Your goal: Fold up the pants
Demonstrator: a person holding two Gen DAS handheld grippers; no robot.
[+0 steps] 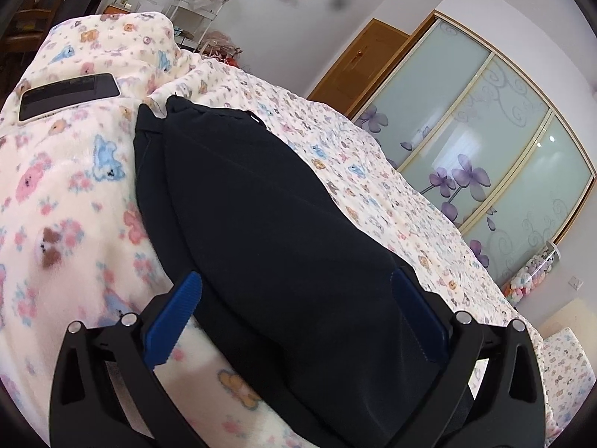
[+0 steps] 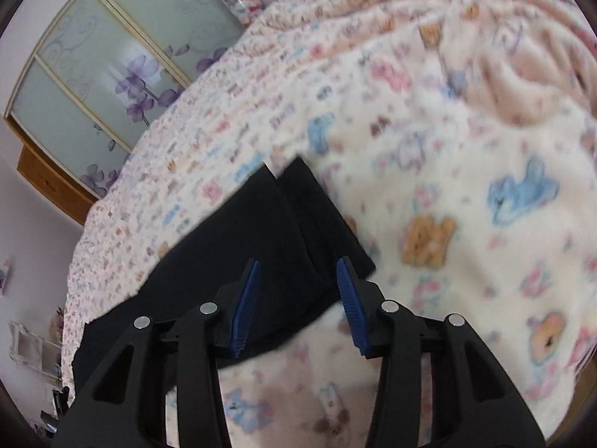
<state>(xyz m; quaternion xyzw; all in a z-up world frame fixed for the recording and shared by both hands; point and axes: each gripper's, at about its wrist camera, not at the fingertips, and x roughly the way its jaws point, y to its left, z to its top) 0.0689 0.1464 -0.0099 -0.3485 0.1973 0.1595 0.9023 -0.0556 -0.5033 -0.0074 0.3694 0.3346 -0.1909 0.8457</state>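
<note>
Across the bear-print blanket (image 1: pixel 67 194) lie the black pants (image 1: pixel 261 224), stretched long and narrow over the bed, and everything else I place from them. At one end, my left gripper (image 1: pixel 298 298) straddles the cloth: one blue pad shows bare over the blanket on one side, the other sits against the fabric's far edge, and the dark cloth fills the space between them. The jaws stand wide, and I cannot see the pads pressing on anything. This gripper points along the length of the pants, tilted somewhat downward.

At the other end, the two leg cuffs lie side by side, and my right gripper (image 2: pixel 298 280) hovers just above them, angled steeply down. Its blue fingers (image 2: pixel 248 298) stand partly apart, with the cuff edge and some blanket visible in the gap; neither pad touches the cloth as far as I can tell. That view is blurred.

Beside the pants, near their far end in the left view, a dark phone (image 1: pixel 69 95) rests on the blanket. Beyond the bed stands a wardrobe (image 1: pixel 485 142) with frosted, flower-printed doors.
</note>
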